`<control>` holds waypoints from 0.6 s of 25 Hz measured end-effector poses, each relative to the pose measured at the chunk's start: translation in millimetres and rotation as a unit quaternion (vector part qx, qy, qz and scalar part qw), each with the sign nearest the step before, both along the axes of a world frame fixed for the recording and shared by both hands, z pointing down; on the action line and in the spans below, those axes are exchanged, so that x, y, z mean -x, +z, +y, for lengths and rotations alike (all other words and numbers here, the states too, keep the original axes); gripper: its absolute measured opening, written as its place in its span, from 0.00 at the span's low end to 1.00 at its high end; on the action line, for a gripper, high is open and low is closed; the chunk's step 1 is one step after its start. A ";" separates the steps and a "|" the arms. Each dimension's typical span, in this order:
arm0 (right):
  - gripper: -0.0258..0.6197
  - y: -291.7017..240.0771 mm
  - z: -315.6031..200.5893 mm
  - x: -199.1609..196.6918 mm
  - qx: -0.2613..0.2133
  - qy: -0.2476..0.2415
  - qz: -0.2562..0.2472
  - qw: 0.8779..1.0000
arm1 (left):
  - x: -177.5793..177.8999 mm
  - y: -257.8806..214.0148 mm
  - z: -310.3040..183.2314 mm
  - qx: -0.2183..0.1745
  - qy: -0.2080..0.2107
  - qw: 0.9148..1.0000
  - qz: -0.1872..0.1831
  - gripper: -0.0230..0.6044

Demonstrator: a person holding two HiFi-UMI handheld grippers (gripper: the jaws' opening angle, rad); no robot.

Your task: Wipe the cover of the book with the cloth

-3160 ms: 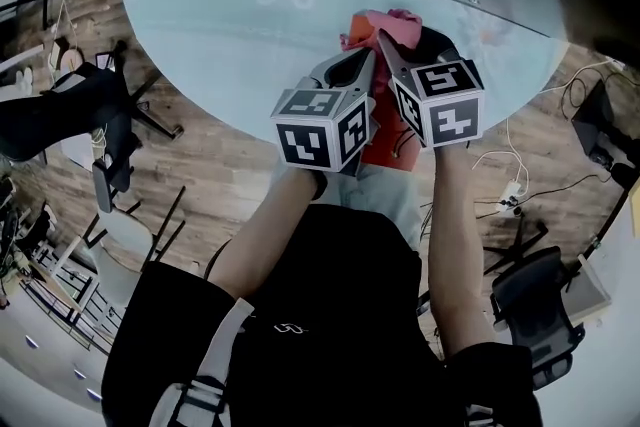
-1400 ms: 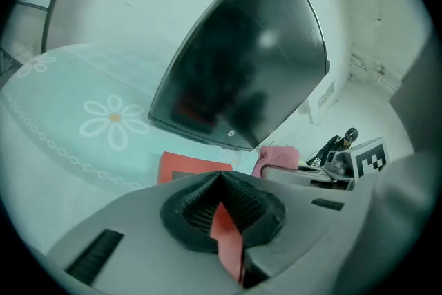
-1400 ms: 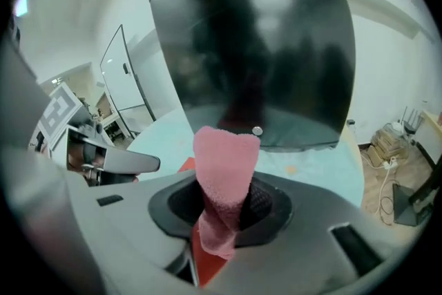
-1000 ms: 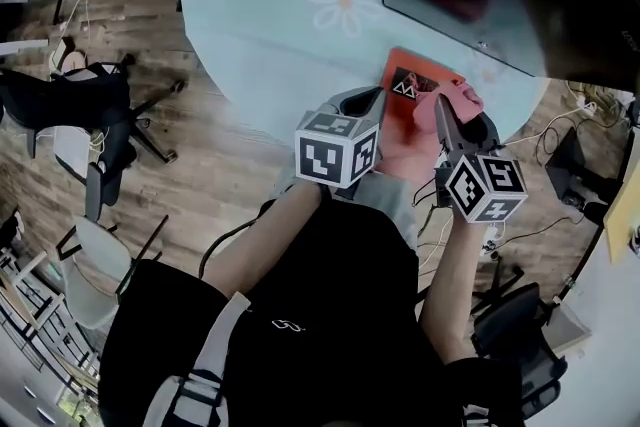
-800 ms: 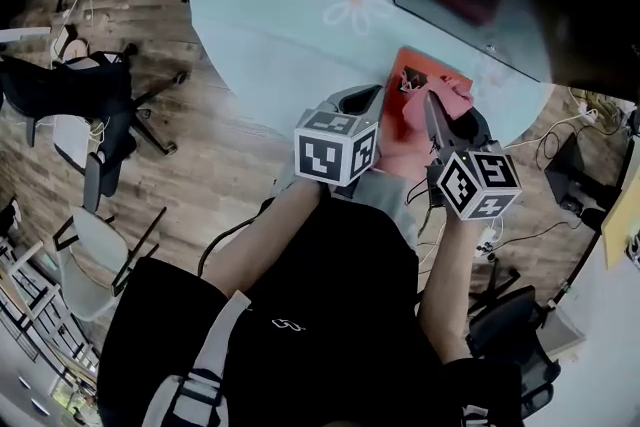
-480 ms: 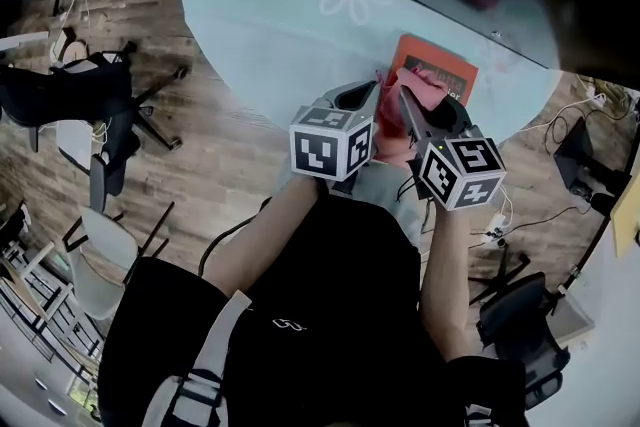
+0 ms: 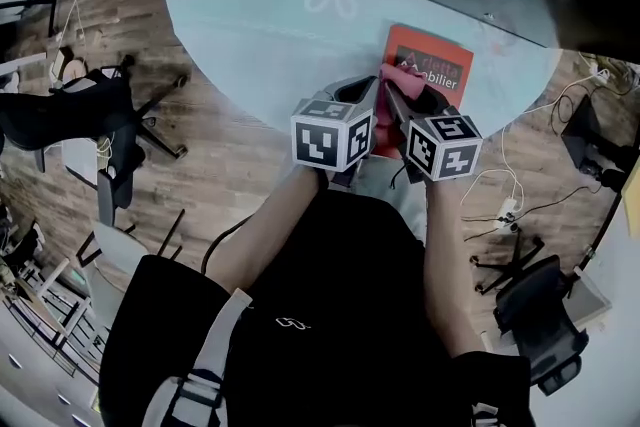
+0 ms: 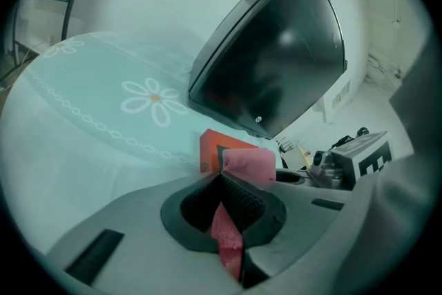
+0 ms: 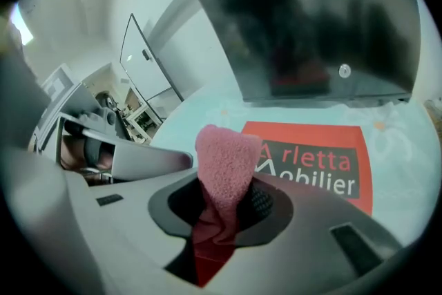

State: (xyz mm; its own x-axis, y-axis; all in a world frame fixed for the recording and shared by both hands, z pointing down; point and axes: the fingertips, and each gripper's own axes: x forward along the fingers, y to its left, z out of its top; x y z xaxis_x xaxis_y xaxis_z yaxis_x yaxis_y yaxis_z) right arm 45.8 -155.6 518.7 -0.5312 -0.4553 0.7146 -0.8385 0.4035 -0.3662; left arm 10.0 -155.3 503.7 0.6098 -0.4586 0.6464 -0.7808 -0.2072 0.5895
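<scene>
Red book [image 7: 432,65] lies flat with its printed cover up, directly ahead of both sets of fingertips. Pink cloth [image 9: 222,159] is bunched at the book's near edge, between the two grippers. Right gripper [image 9: 226,197] jaws are clamped on the cloth. Left gripper [image 8: 221,179] jaws pinch a strip of the same cloth. Teal daisy-print table [image 7: 250,25] extends beyond the fingertips. A dark glossy panel [image 8: 276,59] stands past the book.

The red book [image 9: 359,148] bears a dark panel on its cover; it reads "A rletta" in red letters above "Mobilier" in white; the pink cloth [image 9: 224,162] hides the M's left part.
</scene>
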 end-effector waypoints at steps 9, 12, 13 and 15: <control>0.20 1.5 -2.5 -1.7 -0.007 -0.010 -0.005 1.000 | -18.3 25.1 11.9 0.026 0.010 1.000 0.004 0.06; 0.20 2.3 -0.3 -2.6 0.000 -0.011 -0.001 1.000 | -18.2 25.3 12.7 0.024 0.005 1.000 0.000 0.06; 0.20 2.3 -0.3 -4.6 0.001 -0.009 0.000 1.000 | -20.7 26.1 12.5 0.022 0.007 1.000 0.001 0.06; 0.20 2.0 -0.3 -10.8 0.001 -0.005 0.004 1.000 | -27.4 26.0 12.7 0.021 0.015 1.000 0.007 0.06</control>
State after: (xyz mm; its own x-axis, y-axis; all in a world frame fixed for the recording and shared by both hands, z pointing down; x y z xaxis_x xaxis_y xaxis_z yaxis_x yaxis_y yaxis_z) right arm 56.6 -155.9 520.7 -0.5308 -0.4486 0.7190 -0.8368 0.4122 -0.3605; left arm 37.4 -142.6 529.8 0.6319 -0.4127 0.6560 -0.7663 -0.2060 0.6085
